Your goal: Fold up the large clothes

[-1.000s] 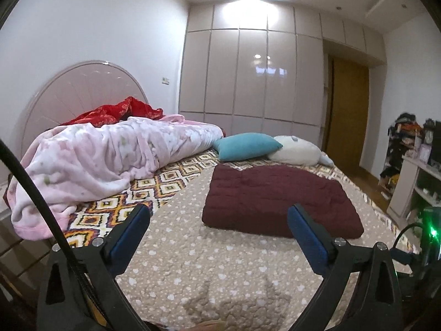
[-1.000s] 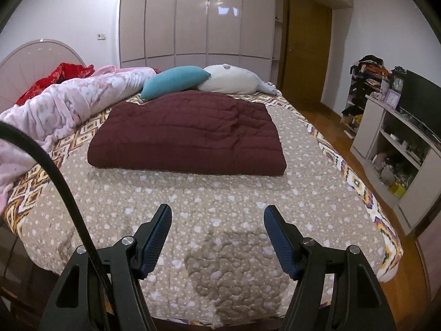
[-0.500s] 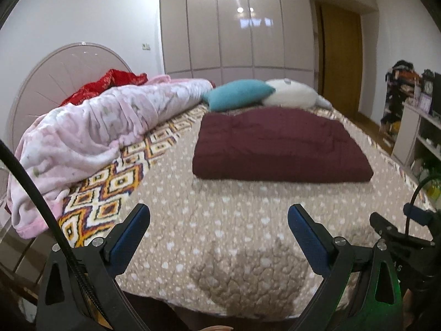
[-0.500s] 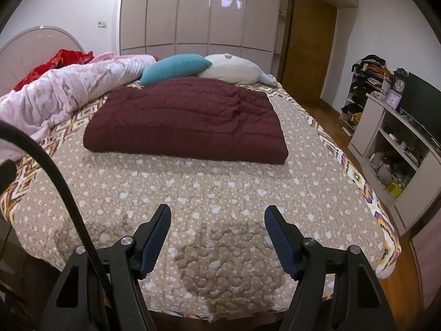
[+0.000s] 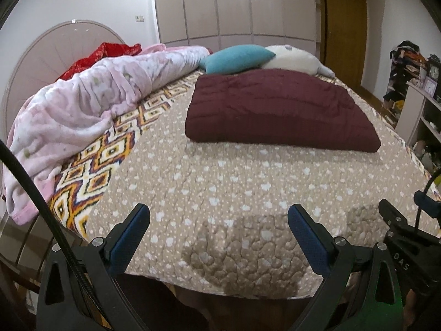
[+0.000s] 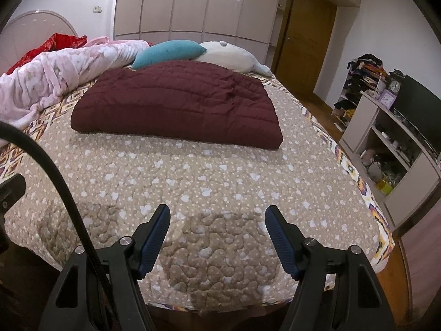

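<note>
The left hand-held gripper [image 5: 219,223], low in the left wrist frame, stands released, its blue pads [image 5: 129,238] spread wide with nothing between them, poised over the near edge of a bed [image 5: 248,187]. The right hand-held gripper [image 6: 217,222], low in the right wrist frame, is likewise released and grasps nothing; its black body also shows at the lower right edge of the left view. Beyond both, in mid-frame, a maroon quilted garment [image 5: 278,113] lies flat on the bed in a thick rectangular fold, its long axis running across the frame from left to right, its near edge facing the grippers and well apart from them. Just behind it, touching its far edge, sit a teal pillow [image 5: 238,58] and a white plush pillow [image 5: 295,62]. A pink blanket [image 5: 91,102] is bunched along the left side, with red cloth [image 5: 107,52] at its far end by the rounded headboard [image 5: 52,49]. The bedspread is tan with white spots and a diamond-patterned border. Glossy wardrobe doors [image 6: 193,8] fill the back wall; a wooden door [image 6: 303,38] and a shelf unit [image 6: 391,143] stand at right.
</note>
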A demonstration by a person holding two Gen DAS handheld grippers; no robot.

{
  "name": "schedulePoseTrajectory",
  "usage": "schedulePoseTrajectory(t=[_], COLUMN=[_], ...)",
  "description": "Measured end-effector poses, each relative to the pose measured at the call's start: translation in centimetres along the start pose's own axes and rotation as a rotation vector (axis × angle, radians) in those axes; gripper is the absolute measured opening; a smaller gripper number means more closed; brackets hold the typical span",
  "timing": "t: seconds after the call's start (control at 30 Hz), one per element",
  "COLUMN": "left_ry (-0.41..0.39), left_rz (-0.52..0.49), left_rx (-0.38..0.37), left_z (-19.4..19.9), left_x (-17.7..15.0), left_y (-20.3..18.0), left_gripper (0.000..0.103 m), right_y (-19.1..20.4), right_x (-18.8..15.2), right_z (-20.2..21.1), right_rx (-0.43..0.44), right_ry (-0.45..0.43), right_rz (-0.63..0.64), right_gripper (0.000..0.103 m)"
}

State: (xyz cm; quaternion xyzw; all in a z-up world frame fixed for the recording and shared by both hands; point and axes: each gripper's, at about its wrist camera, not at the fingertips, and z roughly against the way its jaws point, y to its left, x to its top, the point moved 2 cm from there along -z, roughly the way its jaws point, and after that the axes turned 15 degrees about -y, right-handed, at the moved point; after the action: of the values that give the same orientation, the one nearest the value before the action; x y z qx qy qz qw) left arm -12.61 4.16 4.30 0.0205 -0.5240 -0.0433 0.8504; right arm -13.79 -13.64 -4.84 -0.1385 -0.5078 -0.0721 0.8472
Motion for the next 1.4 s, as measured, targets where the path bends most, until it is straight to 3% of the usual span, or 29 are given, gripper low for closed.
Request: schedulePoseTrajectory(t=[1.4], left_ry=[0.119], left_rz=[0.005], left_rx=[0.002], left_z=[-2.3], left_x=[-2.0], left_y=[0.2], left_gripper=[0.100], right_y=[1.0], right_x=[-0.8], right_z=[-0.3], right_rx=[0.021], right_ry=[0.019], right_rz=[0.013], right_gripper=[0.078])
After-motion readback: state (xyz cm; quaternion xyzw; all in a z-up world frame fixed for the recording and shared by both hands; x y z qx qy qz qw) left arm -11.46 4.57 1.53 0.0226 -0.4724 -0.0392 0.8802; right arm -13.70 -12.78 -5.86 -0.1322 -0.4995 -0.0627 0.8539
